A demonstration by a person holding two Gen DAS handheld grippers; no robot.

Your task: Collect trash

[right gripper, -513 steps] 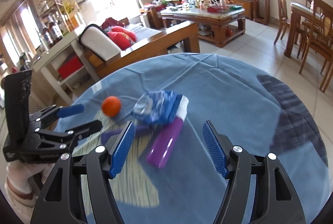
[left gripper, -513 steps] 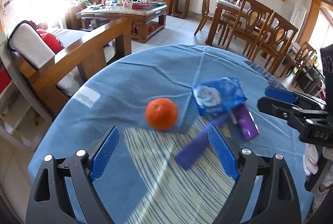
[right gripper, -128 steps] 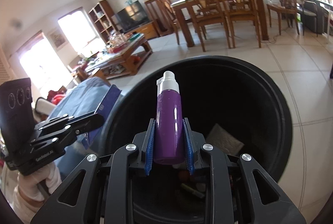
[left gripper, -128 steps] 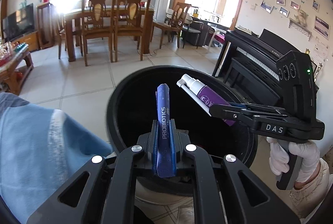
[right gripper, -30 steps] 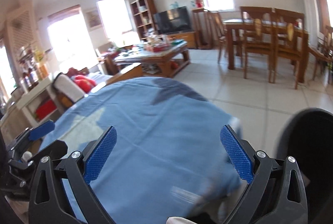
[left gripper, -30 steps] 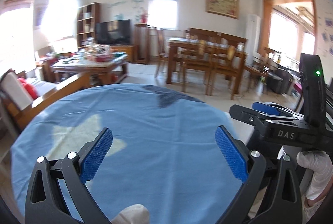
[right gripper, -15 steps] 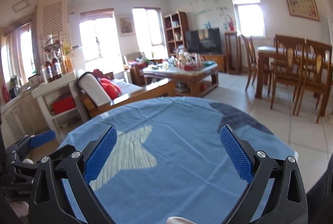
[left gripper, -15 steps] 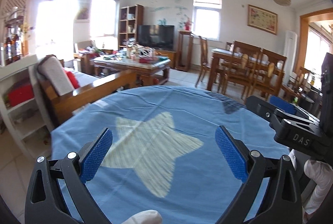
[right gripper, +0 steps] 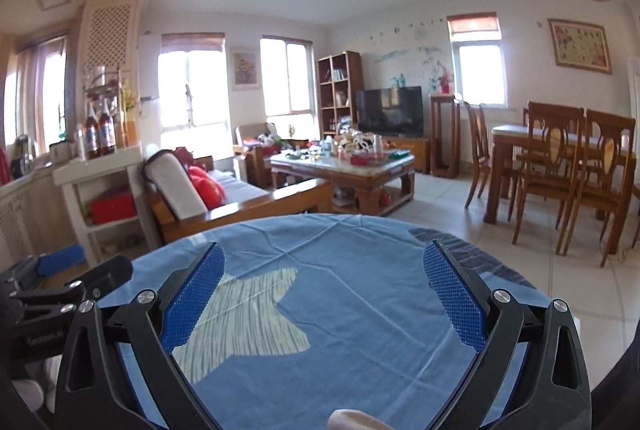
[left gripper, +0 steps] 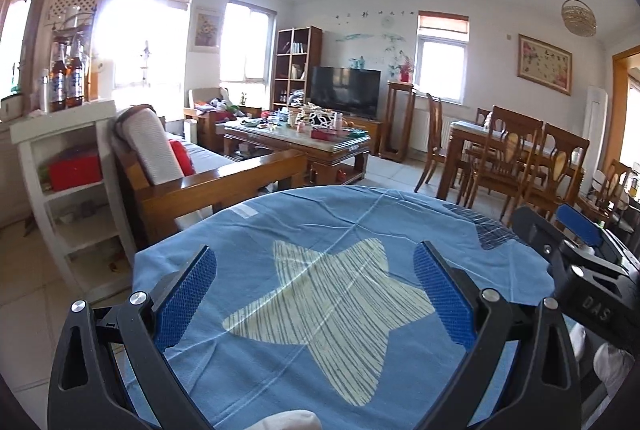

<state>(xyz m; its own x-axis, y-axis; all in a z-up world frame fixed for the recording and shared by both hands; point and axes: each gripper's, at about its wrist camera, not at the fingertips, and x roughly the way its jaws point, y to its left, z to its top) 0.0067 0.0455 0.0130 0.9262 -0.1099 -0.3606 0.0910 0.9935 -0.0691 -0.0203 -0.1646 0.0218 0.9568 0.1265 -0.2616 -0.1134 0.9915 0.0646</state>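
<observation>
My left gripper [left gripper: 316, 294] is open and empty above the round table's blue cloth [left gripper: 360, 230] with a pale star print [left gripper: 332, 310]. My right gripper [right gripper: 324, 294] is also open and empty over the same cloth [right gripper: 360, 290]. The right gripper shows at the right edge of the left wrist view [left gripper: 576, 262], and the left gripper shows at the left edge of the right wrist view [right gripper: 60, 286]. No trash item shows on the cloth in either view. The black bin is out of view.
A wooden sofa [left gripper: 208, 182] stands just behind the table, with a white shelf unit [left gripper: 68, 190] to its left. A cluttered coffee table [left gripper: 304, 138] and TV [left gripper: 346, 92] are further back. Dining chairs and table [right gripper: 560, 166] stand at the right.
Both grippers have tilted up and turned left since a second ago. The bin has left the right wrist view, and more of the room and ceiling shows. Both grippers stay open.
</observation>
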